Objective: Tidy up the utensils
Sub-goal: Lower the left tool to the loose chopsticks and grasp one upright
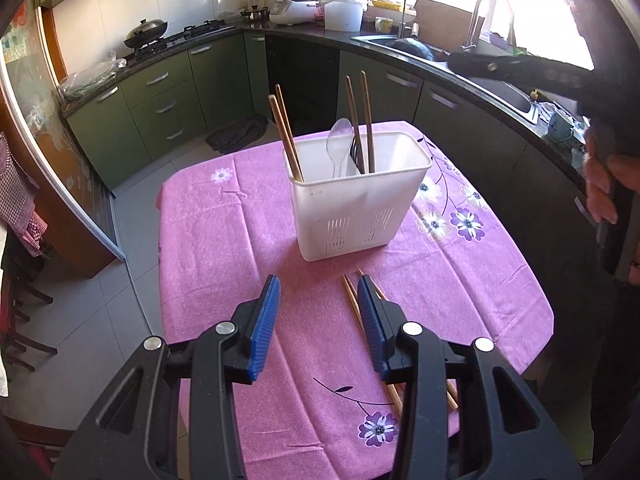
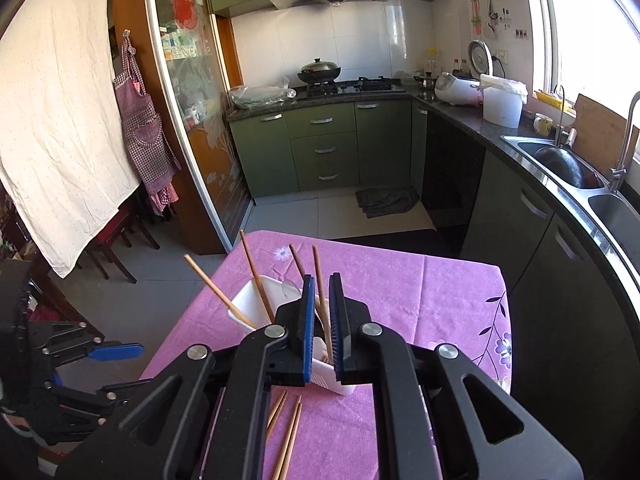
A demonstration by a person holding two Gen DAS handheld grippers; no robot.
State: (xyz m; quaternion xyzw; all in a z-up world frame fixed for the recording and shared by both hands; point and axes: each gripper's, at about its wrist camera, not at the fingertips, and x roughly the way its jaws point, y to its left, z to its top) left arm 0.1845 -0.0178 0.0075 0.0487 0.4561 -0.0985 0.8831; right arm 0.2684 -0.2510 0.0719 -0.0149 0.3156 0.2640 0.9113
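A white slotted utensil holder (image 1: 352, 216) stands on the pink flowered tablecloth (image 1: 224, 240). In it are two pairs of wooden chopsticks (image 1: 286, 136), a clear plastic spoon (image 1: 339, 140) and a black fork (image 1: 357, 152). Loose chopsticks (image 1: 351, 300) lie on the cloth in front of the holder, partly under my left gripper's right finger. My left gripper (image 1: 319, 284) hovers open over the cloth with nothing between its pads. My right gripper (image 2: 322, 280) is above and behind the holder (image 2: 248, 300), its jaws a narrow gap apart and gripping nothing. The loose chopsticks (image 2: 289, 428) lie below it.
A hand (image 1: 600, 188) holds the right gripper at the right edge. A dark counter with a sink (image 2: 560, 160) runs along the right. A stove with a wok (image 2: 320, 70) is at the back. A dark mat (image 2: 388, 200) lies on the floor. An apron (image 2: 146, 128) hangs left.
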